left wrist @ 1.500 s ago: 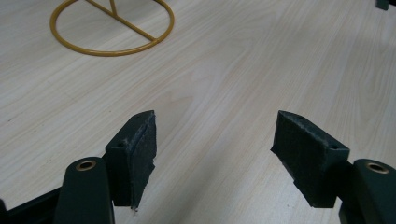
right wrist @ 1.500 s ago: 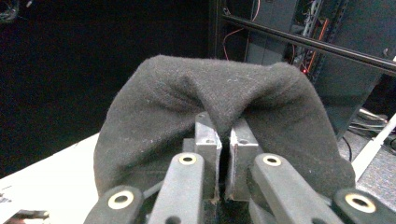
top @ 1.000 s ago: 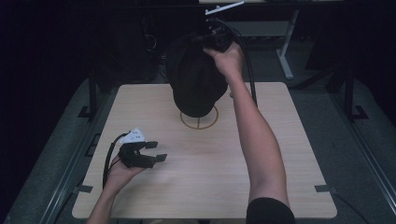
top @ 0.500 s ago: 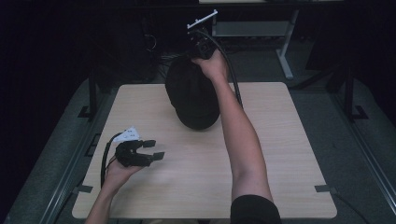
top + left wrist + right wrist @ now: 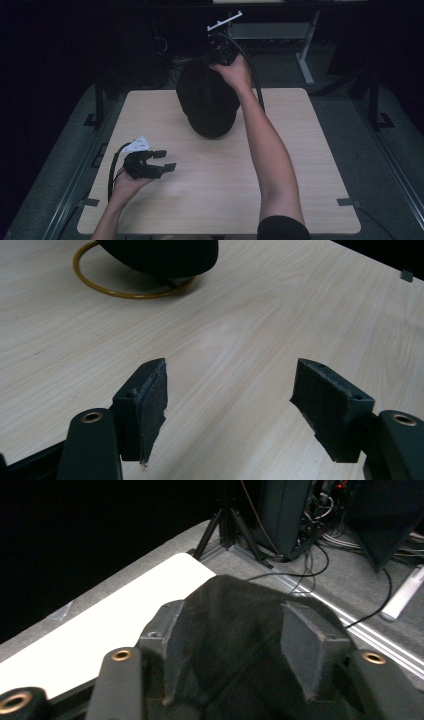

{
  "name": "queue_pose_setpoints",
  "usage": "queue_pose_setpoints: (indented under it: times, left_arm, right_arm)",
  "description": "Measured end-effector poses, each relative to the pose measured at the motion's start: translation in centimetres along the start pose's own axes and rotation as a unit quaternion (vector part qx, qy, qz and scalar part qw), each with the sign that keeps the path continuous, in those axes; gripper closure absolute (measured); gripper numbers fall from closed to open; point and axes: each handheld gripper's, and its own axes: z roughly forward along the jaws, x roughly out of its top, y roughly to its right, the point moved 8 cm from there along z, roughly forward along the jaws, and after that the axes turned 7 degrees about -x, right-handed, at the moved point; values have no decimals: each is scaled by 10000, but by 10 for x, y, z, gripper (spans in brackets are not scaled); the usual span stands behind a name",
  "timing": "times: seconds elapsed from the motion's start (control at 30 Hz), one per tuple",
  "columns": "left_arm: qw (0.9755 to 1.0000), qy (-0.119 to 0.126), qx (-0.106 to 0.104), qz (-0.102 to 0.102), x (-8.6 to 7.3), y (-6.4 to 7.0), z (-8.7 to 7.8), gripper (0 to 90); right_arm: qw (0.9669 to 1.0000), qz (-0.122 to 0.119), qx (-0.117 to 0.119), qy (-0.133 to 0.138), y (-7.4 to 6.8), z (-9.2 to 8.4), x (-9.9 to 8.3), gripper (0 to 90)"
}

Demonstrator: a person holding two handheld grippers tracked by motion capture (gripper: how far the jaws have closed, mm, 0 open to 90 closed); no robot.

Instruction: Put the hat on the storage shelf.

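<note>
The person's left hand (image 5: 127, 182) lies low at the near left, palm up, cradling the black two-jaw left gripper (image 5: 164, 161), which points to the right with its jaws standing wide apart and nothing between them. The bare right forearm (image 5: 267, 150) stretches far forward (nearly straight), the right hand (image 5: 235, 72) gripping the black right gripper (image 5: 232, 650) from above; its jaws have just been opening, black fabric between them, pads apparently off it.

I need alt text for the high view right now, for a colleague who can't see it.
A black cap sits on a stand at the far side of a wooden table, with the right gripper at its back, jaws just opening. The left gripper hovers open near the table's left edge.
</note>
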Motion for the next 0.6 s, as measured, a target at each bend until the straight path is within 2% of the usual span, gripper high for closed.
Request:
queue_pose_setpoints:
  times: [0.2,0.33,0.43,0.6]
  left_arm:
    - [9999,-67,70,56,-3,-1,0,291]
    - [10000,-45,77,26,-2,-2,0,286]
    - [9999,-75,80,17,-4,-2,2,286]
    - [9999,-87,109,19,-4,-2,1,284]
  right_arm:
    - [9998,-5,164,55,-3,-14,-11,370]
    - [9998,6,171,110,-1,-21,-14,375]
    - [9994,8,259,215,-1,-30,-17,366]
    - [9993,-44,327,166,0,-40,-23,348]
